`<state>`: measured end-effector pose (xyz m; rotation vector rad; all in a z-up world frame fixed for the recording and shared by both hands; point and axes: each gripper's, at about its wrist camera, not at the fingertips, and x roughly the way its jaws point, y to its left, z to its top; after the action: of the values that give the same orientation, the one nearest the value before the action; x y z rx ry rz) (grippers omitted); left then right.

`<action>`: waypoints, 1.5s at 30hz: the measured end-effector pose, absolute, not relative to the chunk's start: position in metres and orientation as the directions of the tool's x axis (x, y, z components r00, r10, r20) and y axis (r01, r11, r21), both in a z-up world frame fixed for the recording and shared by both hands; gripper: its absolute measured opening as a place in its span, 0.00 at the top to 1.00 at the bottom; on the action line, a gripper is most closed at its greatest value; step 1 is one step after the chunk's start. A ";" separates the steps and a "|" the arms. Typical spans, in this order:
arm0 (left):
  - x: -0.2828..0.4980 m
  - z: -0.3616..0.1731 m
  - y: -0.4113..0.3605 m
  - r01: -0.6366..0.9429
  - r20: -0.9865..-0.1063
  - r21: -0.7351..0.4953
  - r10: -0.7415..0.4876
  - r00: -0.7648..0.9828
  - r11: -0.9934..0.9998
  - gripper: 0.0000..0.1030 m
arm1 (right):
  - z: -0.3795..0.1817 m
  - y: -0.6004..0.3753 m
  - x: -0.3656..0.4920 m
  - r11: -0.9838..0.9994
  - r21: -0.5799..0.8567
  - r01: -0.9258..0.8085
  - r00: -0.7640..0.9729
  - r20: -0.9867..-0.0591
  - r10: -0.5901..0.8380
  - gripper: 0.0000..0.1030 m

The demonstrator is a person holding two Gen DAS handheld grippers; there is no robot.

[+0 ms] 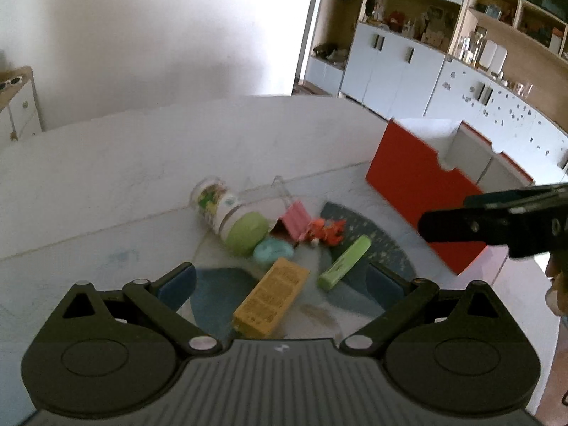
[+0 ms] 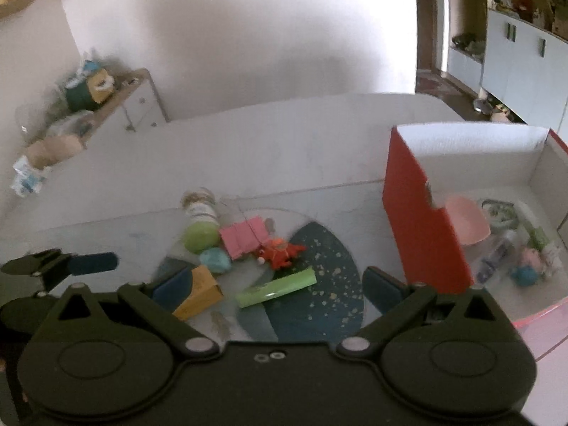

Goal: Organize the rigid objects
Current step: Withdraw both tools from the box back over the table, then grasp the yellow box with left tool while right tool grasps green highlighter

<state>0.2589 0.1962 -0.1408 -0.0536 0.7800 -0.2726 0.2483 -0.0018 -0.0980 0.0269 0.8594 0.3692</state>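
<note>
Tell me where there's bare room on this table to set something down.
Bare tabletop lies behind the jar, toward the wall, and left of the pile. A narrower strip runs between the dark mat and the red box. Around the yellow carton and green tube it is crowded.

White marbled table (image 1: pixel 106 177) fills the middle of both views. At centre frame a cluster lies on it: a jar (image 1: pixel 227 213) on its side with green lid, a pink block (image 1: pixel 294 222), an orange toy figure (image 1: pixel 326 230), a teal lump (image 1: pixel 271 252), a yellow box (image 1: pixel 271 298) and a green bar (image 1: pixel 344 262), partly over a dark round mat (image 2: pixel 319 284). A red box (image 2: pixel 419 220) stands at right.
</note>
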 end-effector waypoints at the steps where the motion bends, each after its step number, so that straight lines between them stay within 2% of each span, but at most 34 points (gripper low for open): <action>1: 0.261 -0.146 0.197 0.222 -0.694 -0.145 -0.259 0.672 0.964 0.01 | -0.104 0.001 0.252 0.941 0.160 -0.299 0.590 -0.743 0.314 0.01; 6: 0.267 -0.166 0.195 0.246 -0.710 -0.095 -0.239 0.662 0.965 0.01 | -0.134 0.012 0.270 0.957 0.128 -0.259 0.558 -0.789 0.257 0.02; 13: 0.282 -0.181 0.197 0.244 -0.727 -0.110 -0.245 0.641 0.963 0.01 | -0.158 0.021 0.287 0.975 0.087 -0.205 0.525 -0.831 0.185 0.04; 20: 0.292 -0.191 0.198 0.231 -0.741 -0.116 -0.239 0.628 0.966 0.01 | -0.166 0.026 0.297 0.986 0.075 -0.149 0.514 -0.846 0.142 0.06; 27: 0.296 -0.195 0.197 0.236 -0.748 -0.116 -0.242 0.618 0.965 0.02 | -0.166 0.036 0.291 0.983 0.053 -0.175 0.510 -0.849 0.137 0.10; 29: 0.296 -0.197 0.196 0.237 -0.750 -0.112 -0.239 0.616 0.965 0.02 | -0.167 0.036 0.290 0.982 0.046 -0.182 0.506 -0.852 0.134 0.16; 32: 0.296 -0.197 0.196 0.237 -0.749 -0.110 -0.237 0.618 0.965 0.03 | -0.167 0.038 0.286 0.980 0.021 -0.196 0.514 -0.849 0.121 0.18; 36: 0.295 -0.197 0.194 0.240 -0.749 -0.106 -0.236 0.619 0.965 0.14 | -0.167 0.038 0.283 0.978 0.006 -0.206 0.525 -0.843 0.116 0.26; 40: 0.294 -0.196 0.191 0.253 -0.745 -0.101 -0.242 0.622 0.962 0.24 | -0.167 0.038 0.281 0.974 0.006 -0.226 0.537 -0.834 0.129 0.42; 43: 0.292 -0.195 0.187 0.276 -0.743 -0.099 -0.255 0.619 0.956 0.37 | -0.165 0.037 0.281 0.973 0.009 -0.232 0.540 -0.830 0.136 0.53; 45: 0.291 -0.194 0.184 0.278 -0.746 -0.098 -0.255 0.615 0.956 0.43 | -0.165 0.035 0.282 0.972 0.010 -0.236 0.544 -0.827 0.141 0.68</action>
<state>0.2906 0.1844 -0.1939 0.0286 0.8548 -0.3070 0.2824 0.0354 -0.1653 -0.1067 0.9705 0.2241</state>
